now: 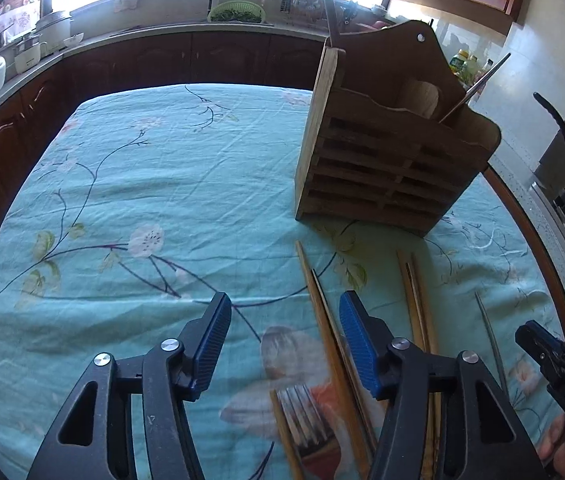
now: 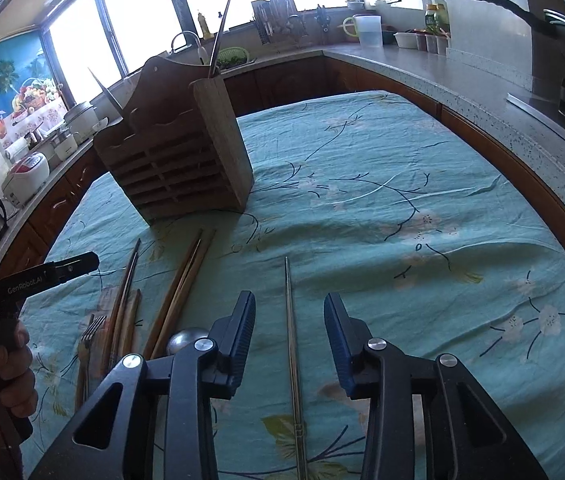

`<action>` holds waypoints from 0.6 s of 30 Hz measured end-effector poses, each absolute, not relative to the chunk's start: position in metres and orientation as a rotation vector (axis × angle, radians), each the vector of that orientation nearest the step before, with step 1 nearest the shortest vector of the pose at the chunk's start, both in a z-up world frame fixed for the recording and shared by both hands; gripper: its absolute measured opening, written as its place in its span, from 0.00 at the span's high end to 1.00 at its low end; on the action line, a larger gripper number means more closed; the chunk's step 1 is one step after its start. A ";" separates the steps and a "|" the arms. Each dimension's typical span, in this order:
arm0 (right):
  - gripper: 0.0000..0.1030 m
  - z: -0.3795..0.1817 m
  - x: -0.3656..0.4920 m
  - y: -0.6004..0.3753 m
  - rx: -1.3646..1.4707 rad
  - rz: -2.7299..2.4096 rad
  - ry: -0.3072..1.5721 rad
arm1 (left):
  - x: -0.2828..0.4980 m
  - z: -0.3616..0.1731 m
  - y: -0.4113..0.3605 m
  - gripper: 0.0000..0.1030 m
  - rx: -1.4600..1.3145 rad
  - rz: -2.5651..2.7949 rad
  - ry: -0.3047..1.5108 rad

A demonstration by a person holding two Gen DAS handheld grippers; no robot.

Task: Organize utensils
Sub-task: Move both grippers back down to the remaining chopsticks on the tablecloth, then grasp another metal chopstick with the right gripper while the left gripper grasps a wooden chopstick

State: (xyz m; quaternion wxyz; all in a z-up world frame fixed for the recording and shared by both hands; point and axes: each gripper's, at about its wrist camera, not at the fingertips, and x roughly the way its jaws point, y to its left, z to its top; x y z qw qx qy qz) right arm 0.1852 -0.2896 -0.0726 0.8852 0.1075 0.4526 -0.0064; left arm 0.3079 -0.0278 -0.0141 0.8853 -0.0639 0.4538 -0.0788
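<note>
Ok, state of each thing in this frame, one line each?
Left hand-held gripper: open, over a wooden chopstick pair, not pressing.
Right hand-held gripper: open, astride the metal chopstick.
Wooden holder: upright on the cloth, some utensils already in it.
Wooden chopsticks: lying flat.
Metal chopstick: lying flat.
Fork: lying flat.

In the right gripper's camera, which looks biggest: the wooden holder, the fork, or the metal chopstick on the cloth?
1. Wooden holder.
2. Metal chopstick, long but thin.
3. Fork.
Nearness to the camera makes this unsure.
</note>
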 end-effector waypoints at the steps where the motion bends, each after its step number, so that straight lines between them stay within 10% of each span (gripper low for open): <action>1: 0.66 -0.074 0.189 -0.290 0.223 -0.014 0.949 | 0.316 -0.017 -0.030 0.53 -0.132 -0.164 0.956; 18: 0.96 -0.107 0.233 -0.266 0.033 -0.011 1.065 | 0.387 -0.061 -0.067 0.94 0.015 -0.166 1.006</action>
